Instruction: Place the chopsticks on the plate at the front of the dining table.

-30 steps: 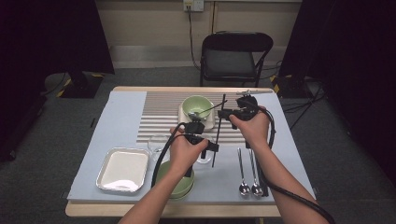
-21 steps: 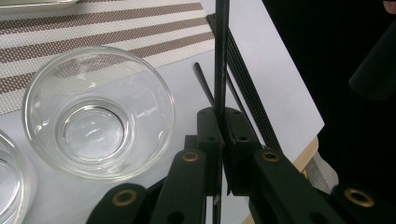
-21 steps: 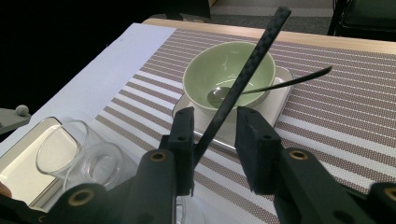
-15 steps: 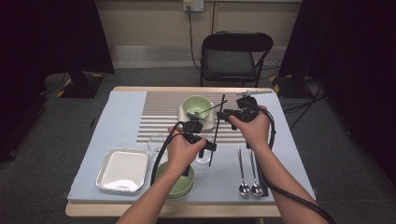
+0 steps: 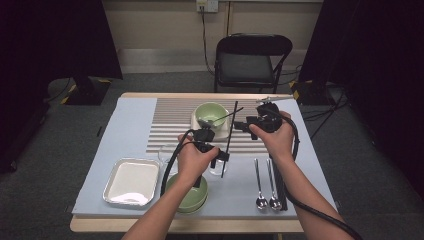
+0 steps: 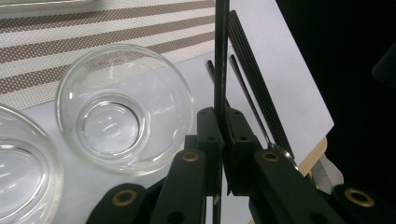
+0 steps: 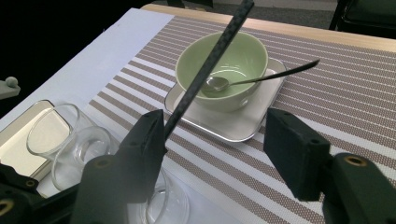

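Left claw (image 6: pixel 219 135) clamped on black chopstick (image 6: pixel 220 56) mid-frame; right claw (image 7: pixel 215 135), jaws just opening, stands wide beside it, gripping nothing.

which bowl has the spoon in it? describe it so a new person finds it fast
Start at the striped mat on the table's far half. Near its middle sits a small square tray, and on that tray stands the green bowl with a spoon leaning out of it. The other green bowl sits at the near edge, with no tray or spoon.

The right gripper (image 7: pixel 212 149), fingers just opened wide, frames a black chopstick (image 7: pixel 210 60) leaning across the green bowl (image 7: pixel 229 65).
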Available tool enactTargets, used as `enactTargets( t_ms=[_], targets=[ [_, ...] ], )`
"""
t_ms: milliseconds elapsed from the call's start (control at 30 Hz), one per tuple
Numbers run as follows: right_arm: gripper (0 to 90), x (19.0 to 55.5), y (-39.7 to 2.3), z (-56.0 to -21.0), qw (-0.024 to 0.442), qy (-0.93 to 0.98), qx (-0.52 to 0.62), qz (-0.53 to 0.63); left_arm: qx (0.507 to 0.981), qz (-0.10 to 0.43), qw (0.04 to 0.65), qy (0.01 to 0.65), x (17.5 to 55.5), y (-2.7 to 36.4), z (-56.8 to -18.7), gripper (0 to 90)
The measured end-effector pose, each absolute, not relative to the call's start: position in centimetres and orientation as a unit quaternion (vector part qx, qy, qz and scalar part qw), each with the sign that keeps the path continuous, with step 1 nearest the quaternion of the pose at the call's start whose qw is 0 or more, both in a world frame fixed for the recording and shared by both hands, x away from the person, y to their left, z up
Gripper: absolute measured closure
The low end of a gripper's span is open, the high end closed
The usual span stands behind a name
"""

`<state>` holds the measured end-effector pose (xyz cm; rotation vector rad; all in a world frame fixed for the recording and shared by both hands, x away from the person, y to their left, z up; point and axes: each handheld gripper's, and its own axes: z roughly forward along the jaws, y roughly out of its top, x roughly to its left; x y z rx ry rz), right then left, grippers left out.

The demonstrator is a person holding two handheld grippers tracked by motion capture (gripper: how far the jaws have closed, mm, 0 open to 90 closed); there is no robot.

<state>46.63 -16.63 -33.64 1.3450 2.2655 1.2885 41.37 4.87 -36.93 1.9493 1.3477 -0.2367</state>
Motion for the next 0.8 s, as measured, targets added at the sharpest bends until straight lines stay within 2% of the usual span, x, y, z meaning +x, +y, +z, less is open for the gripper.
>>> enactTargets(
  t_ms=[267,800],
  targets=[
    [28.6,46.6,-17.2,-34.0,0.113,0.768,0.454,0.438,0.760,-0.089,0.370,0.526,41.4,5.2,-36.8,86.7],
    [19.2,46.3,-18.5,-36.0,0.106,0.773,0.460,0.424,0.760,-0.081,0.370,0.528,41.6,6.3,-36.4,86.7]
  ],
)
